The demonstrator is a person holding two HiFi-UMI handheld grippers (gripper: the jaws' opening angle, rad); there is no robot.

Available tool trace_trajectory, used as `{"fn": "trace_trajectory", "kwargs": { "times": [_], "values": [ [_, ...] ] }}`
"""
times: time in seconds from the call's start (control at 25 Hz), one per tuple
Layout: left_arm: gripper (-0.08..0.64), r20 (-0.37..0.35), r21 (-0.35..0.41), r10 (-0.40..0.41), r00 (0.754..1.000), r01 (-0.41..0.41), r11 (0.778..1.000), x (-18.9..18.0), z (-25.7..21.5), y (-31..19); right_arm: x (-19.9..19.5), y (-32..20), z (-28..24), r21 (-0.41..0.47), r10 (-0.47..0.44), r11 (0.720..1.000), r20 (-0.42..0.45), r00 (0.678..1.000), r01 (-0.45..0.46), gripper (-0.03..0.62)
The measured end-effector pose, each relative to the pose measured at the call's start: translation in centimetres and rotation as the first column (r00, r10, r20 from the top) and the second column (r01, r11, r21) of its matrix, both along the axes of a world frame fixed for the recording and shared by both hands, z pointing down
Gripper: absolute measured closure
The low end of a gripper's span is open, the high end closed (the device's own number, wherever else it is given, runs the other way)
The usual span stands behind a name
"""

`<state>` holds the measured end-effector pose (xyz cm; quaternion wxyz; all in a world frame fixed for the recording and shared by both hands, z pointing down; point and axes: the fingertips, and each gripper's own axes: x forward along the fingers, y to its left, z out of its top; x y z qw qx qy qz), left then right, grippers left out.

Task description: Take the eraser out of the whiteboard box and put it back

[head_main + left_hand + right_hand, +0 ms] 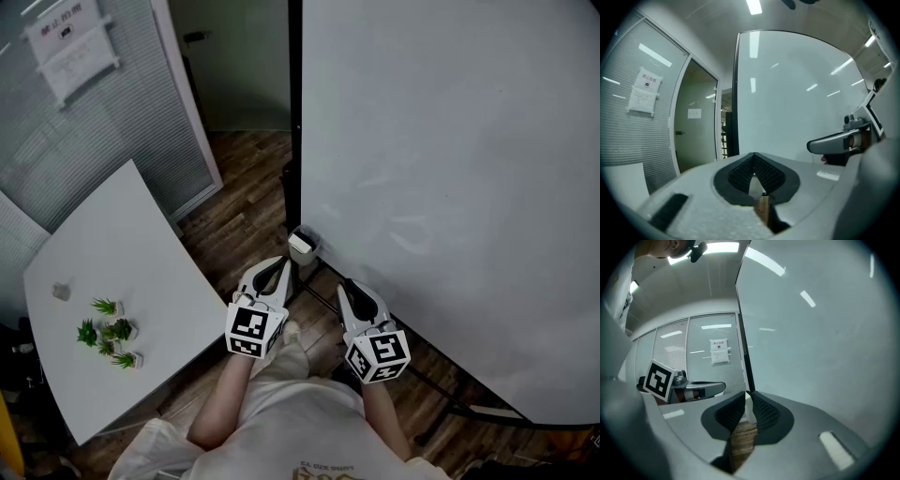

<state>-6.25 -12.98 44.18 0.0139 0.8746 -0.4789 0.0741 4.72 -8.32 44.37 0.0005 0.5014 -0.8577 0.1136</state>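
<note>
Head view: a large whiteboard (pixel 450 187) is seen standing over a wooden floor (pixel 244 178). The whiteboard box (pixel 302 249) is seen at the whiteboard's lower left corner. A pale block is seen lying in the box. It is probably the eraser (pixel 300 241), though it is shown too small for certainty.

The left gripper (pixel 274 272) is held just below that corner of the whiteboard, with its tips close to the box; no contact is shown. The right gripper (pixel 349 289) is held a little further along the whiteboard's lower edge, near the board's face.

In the left gripper view, the fingers (pixel 739 172) are seen brought fully together at the tips, and nothing is caught between them. In the right gripper view, the fingers (pixel 765 411) are seen drawn narrow. Only a slit is left between them, a thin pale strip is seen in it, and nothing is gripped.

A white bench (pixel 122 244) carrying a few small green plants (pixel 108 330) is set well to the left of the whiteboard.
</note>
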Motion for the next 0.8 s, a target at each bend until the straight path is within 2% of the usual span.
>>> {"fn": "trace_trajectory", "kwargs": {
  "times": [0.2,0.8],
  "values": [
    [0.563,-0.007,0.003,-0.007,1.000,0.007,1.000,-0.50,-0.24,0.09,0.04,0.04,-0.17,0.005,0.014,1.000,-0.006,1.000,-0.014,0.580],
    [0.563,-0.018,-0.012,-0.005,1.000,0.005,1.000,-0.60,-0.17,-0.12,0.07,-0.16,-0.19,0.007,0.017,1.000,-0.022,1.000,-0.017,0.580]
  ]
}}
